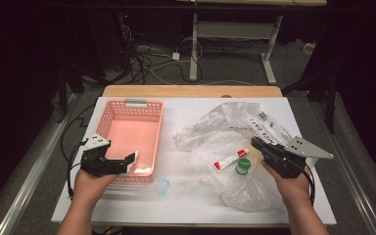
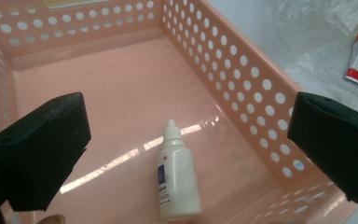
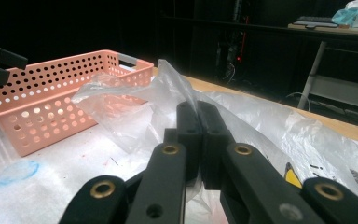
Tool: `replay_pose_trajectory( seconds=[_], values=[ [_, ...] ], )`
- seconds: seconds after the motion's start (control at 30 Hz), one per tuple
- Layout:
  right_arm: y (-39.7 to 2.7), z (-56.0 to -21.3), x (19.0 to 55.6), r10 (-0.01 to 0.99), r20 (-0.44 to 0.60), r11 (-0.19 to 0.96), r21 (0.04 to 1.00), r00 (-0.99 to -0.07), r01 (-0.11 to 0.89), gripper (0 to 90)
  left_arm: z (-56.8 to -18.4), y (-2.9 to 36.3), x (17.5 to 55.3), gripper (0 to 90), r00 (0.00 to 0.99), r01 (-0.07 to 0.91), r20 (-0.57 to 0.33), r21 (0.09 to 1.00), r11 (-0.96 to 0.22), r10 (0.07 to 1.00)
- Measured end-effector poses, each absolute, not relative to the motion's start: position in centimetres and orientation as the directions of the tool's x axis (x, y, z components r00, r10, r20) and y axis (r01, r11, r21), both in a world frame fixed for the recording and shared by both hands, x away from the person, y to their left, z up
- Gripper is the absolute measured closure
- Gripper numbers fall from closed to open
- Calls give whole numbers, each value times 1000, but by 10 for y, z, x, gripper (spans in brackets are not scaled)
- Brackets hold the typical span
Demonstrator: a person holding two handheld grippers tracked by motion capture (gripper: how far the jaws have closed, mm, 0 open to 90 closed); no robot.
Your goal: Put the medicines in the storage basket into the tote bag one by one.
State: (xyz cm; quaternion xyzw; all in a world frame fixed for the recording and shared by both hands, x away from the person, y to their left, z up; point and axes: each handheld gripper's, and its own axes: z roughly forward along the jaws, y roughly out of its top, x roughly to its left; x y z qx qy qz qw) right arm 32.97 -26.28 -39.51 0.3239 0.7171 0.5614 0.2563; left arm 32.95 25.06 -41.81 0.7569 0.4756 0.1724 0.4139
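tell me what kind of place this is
Probably a lab or workshop set up for recording, not a home. A small table stands in a dark room, loose cables sprawl on the floor behind it, and bare desk legs rise beyond them.

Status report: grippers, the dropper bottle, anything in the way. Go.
Left gripper open over pink basket. Dropper bottle lying flat on basket floor, released. Right gripper shut on plastic bag. Nothing blocking.
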Motion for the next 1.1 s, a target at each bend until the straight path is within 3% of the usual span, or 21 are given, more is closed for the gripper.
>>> replay_pose_trajectory(
  seconds=[0.43,0.7,1.1],
  values=[
    [-264,-397,330,754,4,157,970,-657,185,893,-411,235,345,13,510,634,-103,716,-292,854],
    [-264,-396,330,752,2,157,971,-659,182,893,-410,223,369,58,532,721,-89,569,-395,842],
    [-264,-397,330,753,5,155,970,-658,185,893,-421,216,394,187,516,816,-112,365,-448,849]
  ],
)
